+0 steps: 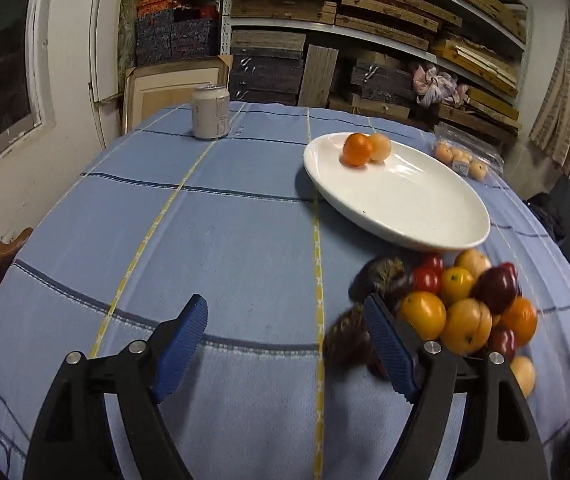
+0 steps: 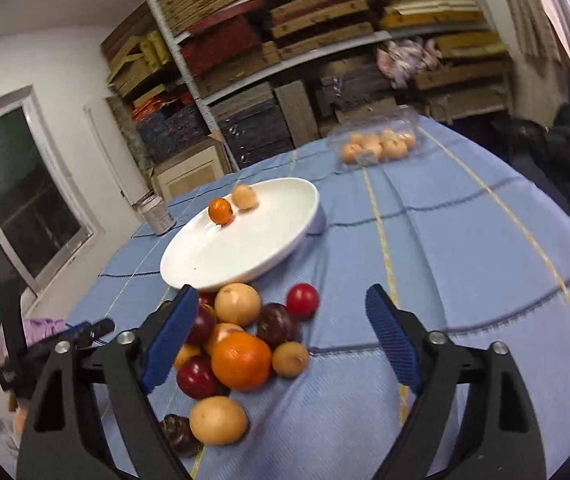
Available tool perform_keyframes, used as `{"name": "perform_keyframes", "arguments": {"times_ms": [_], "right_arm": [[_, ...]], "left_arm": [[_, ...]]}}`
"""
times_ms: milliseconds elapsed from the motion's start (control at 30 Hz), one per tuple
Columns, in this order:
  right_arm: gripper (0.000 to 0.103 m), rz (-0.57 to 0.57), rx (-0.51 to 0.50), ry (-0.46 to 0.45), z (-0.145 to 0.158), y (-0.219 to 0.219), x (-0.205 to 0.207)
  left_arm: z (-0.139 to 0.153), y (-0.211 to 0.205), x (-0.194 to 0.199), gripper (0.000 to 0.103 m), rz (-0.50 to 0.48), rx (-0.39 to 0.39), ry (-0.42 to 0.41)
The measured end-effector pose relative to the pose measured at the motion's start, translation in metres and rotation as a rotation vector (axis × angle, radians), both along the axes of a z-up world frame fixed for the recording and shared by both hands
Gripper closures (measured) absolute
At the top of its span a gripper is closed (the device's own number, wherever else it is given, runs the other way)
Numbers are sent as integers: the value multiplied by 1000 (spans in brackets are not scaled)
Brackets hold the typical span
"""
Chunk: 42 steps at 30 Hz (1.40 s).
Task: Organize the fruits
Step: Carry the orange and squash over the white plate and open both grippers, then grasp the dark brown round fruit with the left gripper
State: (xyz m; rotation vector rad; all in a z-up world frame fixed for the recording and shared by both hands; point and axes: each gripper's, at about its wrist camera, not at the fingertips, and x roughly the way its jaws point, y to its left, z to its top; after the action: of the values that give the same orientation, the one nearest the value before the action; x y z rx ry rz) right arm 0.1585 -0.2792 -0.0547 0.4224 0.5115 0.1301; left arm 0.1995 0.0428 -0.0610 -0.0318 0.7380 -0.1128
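The left gripper (image 1: 285, 320) hangs low over the blue-clothed tabletop (image 1: 225, 240), its jaws spread wide and empty, the fruit pile (image 1: 469, 300) just beside its right finger. The right gripper (image 2: 281, 308) also has its jaws released, with that pile lying between and under them, a large orange (image 2: 241, 360) in the middle. Just beyond the pile, the white plate (image 2: 221, 256) holds a small orange (image 2: 220, 211) and a pale fruit (image 2: 244, 197), touching.
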Motion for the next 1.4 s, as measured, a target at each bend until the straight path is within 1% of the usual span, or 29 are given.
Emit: {"name": "perform_keyframes", "arguments": {"times_ms": [67,167,200,233,300,433,533,667,800,867,1000,1100,1200,1267,1300,1333,1400], "right_arm": [[14,-11,11,-3,-2,-2,-1],[13,-27,11,13,-7,-6,-3],[13,-28,15,18,-8,-6,-2],[13,-28,21,22,-9,-7,0],[13,-30,21,30,-9,-5,2],[11,-26,17,42,-11,-3,5],[10,-22,13,45,-10,-2,7],[10,-17,11,49,-12,-1,6],[9,-17,16,56,-13,-1,6],[9,-18,15,59,-13,-1,7],[9,-15,9,62,-13,1,6],[9,-15,7,66,-14,2,6],[9,-18,10,71,-14,1,8],[9,-19,12,74,-15,1,9],[9,-19,12,75,-15,1,9],[9,-19,12,77,-16,1,10],[9,-17,11,79,-16,1,10]], "left_arm": [[0,-3,-5,22,-11,12,-10],[-2,-12,-10,22,-46,30,-15],[-3,-15,-11,20,-58,39,-17],[-4,-19,-12,18,-70,52,-18],[-7,-28,-11,16,-89,89,-18],[-15,-38,-2,16,-95,150,-2],[-16,-32,2,16,-70,140,8],[-18,-14,10,15,-42,65,54],[-21,-8,11,16,-28,50,68],[-21,-11,11,17,-36,60,61],[-21,-16,15,23,-59,65,51],[-21,-19,19,25,-72,67,51],[-20,-21,16,32,-90,73,48],[-20,-25,13,39,-96,117,39],[-22,-25,13,45,-97,138,46],[-24,-22,15,49,-100,133,67],[-25,-13,20,50,-85,107,87]]}}
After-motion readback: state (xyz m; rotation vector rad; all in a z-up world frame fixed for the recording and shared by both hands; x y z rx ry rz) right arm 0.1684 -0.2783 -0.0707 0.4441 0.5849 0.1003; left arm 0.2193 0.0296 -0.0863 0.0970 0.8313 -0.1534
